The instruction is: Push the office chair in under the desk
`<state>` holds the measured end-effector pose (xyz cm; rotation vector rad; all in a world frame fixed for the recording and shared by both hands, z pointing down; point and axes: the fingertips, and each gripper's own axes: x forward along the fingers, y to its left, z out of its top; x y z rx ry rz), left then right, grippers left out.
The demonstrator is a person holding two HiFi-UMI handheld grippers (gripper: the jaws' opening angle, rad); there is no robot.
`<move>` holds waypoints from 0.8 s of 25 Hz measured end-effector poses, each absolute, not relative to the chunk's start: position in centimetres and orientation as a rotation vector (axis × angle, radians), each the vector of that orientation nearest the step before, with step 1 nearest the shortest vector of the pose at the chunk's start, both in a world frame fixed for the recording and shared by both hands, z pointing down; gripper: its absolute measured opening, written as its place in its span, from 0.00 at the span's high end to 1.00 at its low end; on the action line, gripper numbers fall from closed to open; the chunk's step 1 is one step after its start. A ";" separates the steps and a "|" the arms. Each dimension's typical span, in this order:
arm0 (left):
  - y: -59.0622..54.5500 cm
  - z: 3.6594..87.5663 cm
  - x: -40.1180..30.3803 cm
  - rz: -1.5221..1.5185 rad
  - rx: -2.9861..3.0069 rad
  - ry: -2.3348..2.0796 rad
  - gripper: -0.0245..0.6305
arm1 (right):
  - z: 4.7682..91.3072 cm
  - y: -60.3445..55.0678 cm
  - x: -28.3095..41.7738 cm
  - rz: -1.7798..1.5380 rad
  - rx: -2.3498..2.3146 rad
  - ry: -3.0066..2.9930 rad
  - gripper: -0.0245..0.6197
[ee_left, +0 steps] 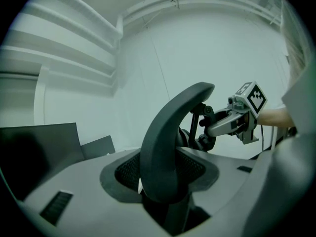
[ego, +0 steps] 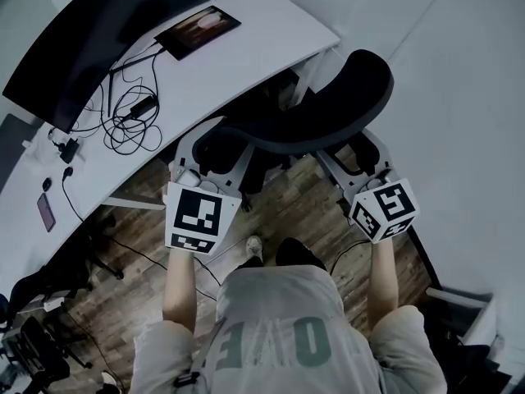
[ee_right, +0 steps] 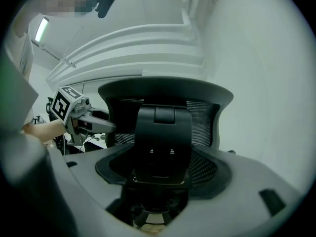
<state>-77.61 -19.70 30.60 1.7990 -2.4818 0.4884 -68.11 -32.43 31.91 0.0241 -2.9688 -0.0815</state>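
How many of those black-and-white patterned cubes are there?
2. The left cube rides on the left hand-held gripper, the right cube on the right hand-held gripper, both behind the office chair. No others show.

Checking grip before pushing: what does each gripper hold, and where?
The office chair's backrest sits between both pairs of jaws: left gripper at its left side, right gripper at its right. Whether the pads clamp cannot be told.
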 end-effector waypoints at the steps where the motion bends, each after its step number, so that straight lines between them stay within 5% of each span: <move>1: -19.8 30.6 -78.4 0.489 1.799 -2.483 0.64 | 31.9 -32.5 -69.0 -0.082 0.023 -2.971 0.49; 20: -18.8 30.9 -89.5 0.479 1.638 -2.541 0.63 | 31.9 -32.0 -80.5 -0.099 -0.080 -3.023 0.49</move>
